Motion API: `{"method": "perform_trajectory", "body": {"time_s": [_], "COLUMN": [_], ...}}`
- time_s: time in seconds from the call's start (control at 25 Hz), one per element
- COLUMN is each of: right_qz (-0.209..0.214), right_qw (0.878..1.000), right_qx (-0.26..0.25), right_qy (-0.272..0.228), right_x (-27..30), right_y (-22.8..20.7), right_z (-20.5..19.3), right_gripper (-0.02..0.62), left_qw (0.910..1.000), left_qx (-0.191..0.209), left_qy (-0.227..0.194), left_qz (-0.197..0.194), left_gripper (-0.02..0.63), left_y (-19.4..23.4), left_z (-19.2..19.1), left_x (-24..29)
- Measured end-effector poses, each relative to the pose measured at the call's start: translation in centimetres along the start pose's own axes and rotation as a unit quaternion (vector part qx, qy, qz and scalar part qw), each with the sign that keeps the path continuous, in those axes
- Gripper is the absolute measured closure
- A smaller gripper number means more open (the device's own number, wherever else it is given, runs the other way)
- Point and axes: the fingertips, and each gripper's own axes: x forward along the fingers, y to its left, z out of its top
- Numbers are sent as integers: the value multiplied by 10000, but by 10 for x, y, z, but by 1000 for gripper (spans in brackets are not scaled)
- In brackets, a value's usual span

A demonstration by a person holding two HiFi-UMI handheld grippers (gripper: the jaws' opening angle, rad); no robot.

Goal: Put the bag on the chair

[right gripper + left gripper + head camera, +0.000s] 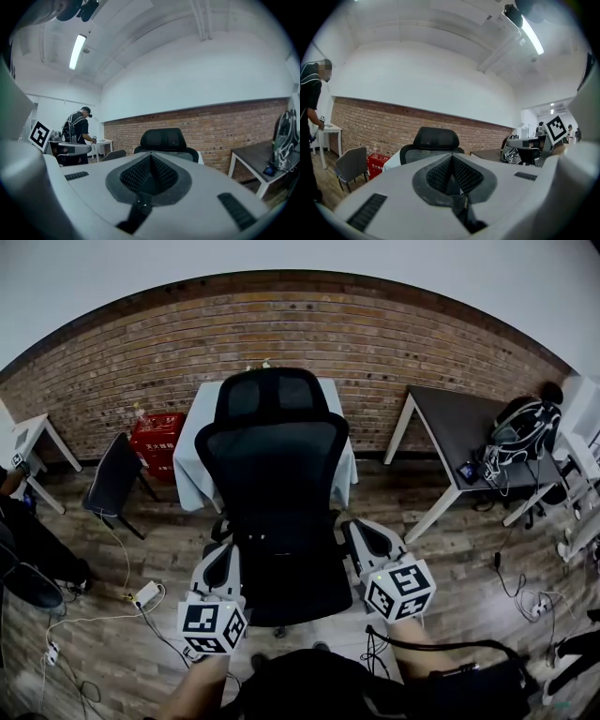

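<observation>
A black mesh office chair (277, 493) stands in the middle of the head view, its back toward the brick wall. A black backpack with white trim (520, 432) rests on the dark table at the right; it also shows at the right edge of the right gripper view, backpack (283, 136). My left gripper (223, 557) hangs by the seat's left side, shut and empty. On the seat's right side is my right gripper (367, 538), also shut with nothing in it. Both gripper views look past closed jaws at the chair's headrest (436, 138) (169, 139).
Behind the chair stands a table with a white cloth (197, 460), with a red crate (157, 442) and a small grey chair (114, 479) to its left. The dark table (450, 427) is at the right. Cables and a power strip (145, 594) lie on the wooden floor. A person (77, 131) stands by a white side table.
</observation>
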Motion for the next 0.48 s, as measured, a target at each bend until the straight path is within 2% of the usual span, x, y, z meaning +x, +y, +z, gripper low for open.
{"method": "perform_trajectory", "body": {"time_s": [0.16, 0.48], "right_qz": [-32, -55], "right_qw": [10000, 10000], "right_qx": [66, 28], "right_qy": [-53, -39], "right_x": [1, -1], "right_y": [-5, -4], "right_z": [-2, 0], "right_gripper": [578, 578], "left_qw": [9999, 9999], "left_qx": [142, 92], "left_qy": [-10, 64], "left_qz": [-39, -16], "left_gripper": [596, 595], "left_y": [-4, -2], "left_z": [1, -2], "left_x": [1, -2]}}
